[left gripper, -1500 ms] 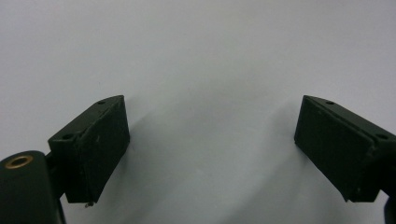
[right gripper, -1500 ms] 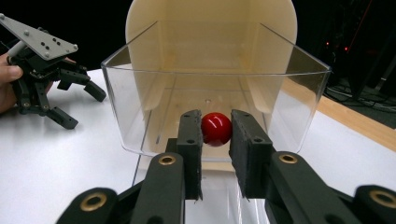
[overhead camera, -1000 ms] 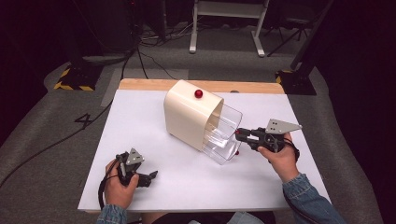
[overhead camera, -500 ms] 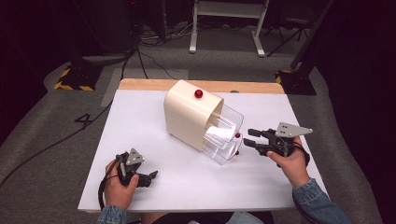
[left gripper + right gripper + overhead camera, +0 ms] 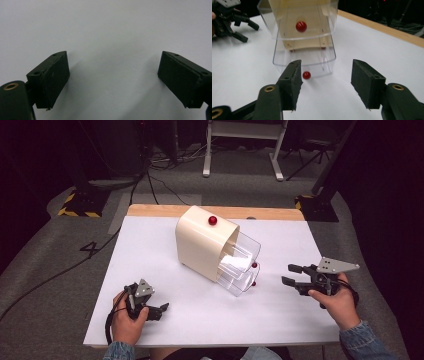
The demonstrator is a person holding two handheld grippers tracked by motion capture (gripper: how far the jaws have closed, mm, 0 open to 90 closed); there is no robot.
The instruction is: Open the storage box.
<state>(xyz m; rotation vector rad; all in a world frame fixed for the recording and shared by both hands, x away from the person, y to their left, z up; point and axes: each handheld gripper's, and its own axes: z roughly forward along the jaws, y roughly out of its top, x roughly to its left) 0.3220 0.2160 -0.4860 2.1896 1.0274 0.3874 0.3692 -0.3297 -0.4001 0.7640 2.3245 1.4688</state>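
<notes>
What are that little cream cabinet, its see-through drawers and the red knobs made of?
The cabinet shell looks like smooth cream plastic with a soft sheen and rounded top, though painted wood is possible. The drawers seem clear hard plastic: the table shows straight through them. The knobs look like glossy red plastic or lacquered beads, each carrying a bright highlight.

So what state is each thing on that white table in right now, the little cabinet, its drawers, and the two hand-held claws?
Cream cabinet with a red knob on top: upright, standing on the table.
Upper clear plastic drawer: pulled out.
Lower clear plastic drawer: pulled out farther than the upper one.
Left gripper: open, empty, resting low on the white table.
Right gripper: open, empty, facing the drawers.
</notes>
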